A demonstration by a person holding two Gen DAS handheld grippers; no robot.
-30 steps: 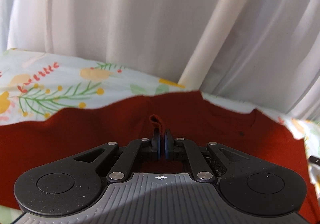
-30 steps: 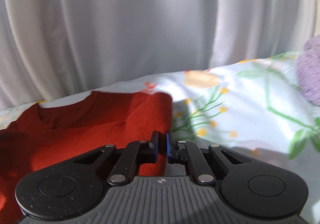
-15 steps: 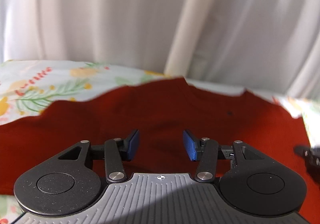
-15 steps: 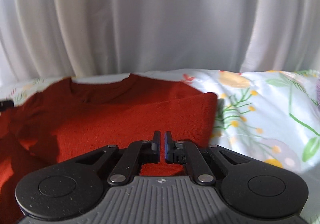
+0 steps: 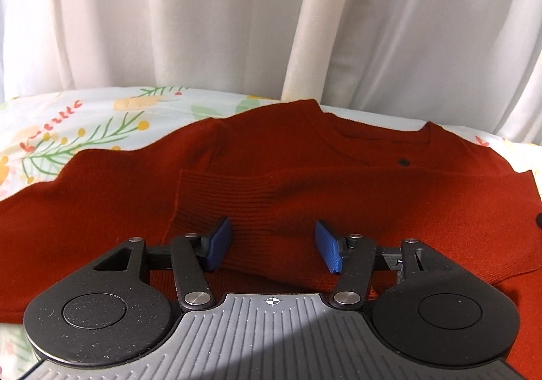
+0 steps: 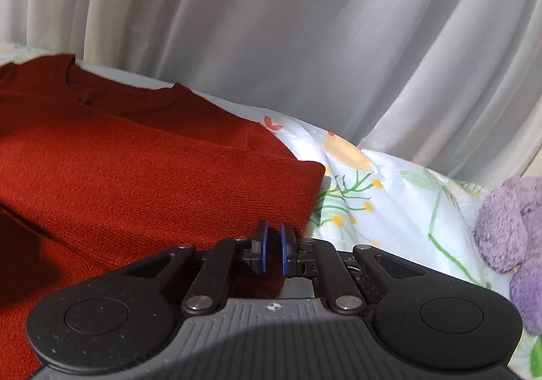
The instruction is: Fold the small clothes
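A rust-red knit sweater (image 5: 305, 183) lies flat on a floral bedsheet (image 5: 84, 122), neckline toward the curtain. One sleeve with a ribbed cuff (image 5: 237, 204) is folded across its body. My left gripper (image 5: 273, 246) is open just above that cuff, holding nothing. In the right wrist view the sweater (image 6: 135, 176) fills the left half, with its folded right edge ending beside the sheet (image 6: 389, 183). My right gripper (image 6: 273, 251) has its pads almost together, with a narrow gap, over the sweater's right edge; I see no cloth pinched between them.
White curtains (image 5: 237, 14) hang close behind the bed. A purple plush toy (image 6: 511, 231) sits on the sheet at the right. The other gripper's dark tip (image 5: 538, 220) shows at the left view's right edge.
My left gripper let go of the sleeve, opened and drew back; the sleeve now lies across the sweater. My right gripper swung to the sweater's right edge, its pads parting slightly.
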